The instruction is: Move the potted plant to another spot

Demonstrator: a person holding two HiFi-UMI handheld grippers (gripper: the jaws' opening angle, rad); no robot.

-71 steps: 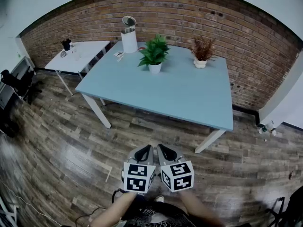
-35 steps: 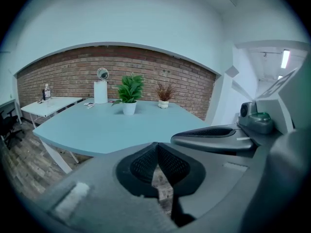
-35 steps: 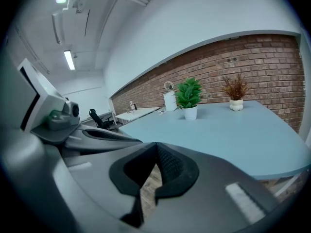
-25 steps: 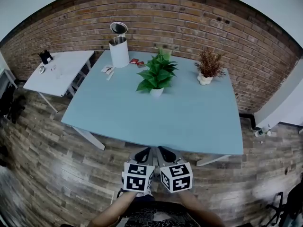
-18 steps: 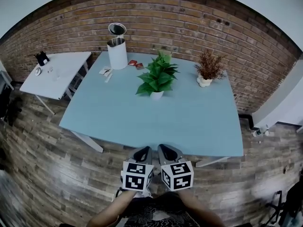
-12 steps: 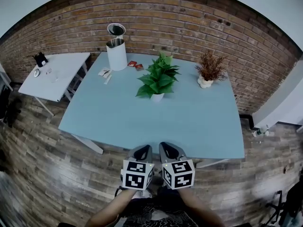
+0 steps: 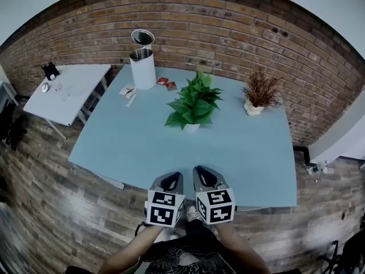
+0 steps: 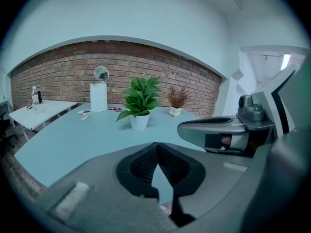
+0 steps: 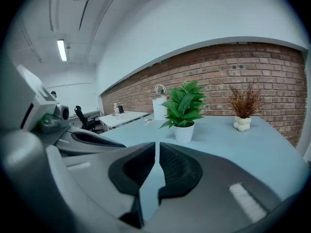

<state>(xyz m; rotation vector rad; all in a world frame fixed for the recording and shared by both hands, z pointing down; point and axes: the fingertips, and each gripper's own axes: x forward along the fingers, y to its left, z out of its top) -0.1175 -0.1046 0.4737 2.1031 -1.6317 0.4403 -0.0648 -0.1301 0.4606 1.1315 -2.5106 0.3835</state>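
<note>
Upright potted plant (image 7: 194, 104), broad green leaves, white pot, possibly ceramic; left claw (image 8: 157, 145), right claw (image 9: 156, 145) clenched empty.

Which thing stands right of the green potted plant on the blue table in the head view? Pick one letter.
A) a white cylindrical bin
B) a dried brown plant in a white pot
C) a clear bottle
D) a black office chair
B: in the head view the dried brown plant in its white pot stands right of the green potted plant on the blue table.
</note>
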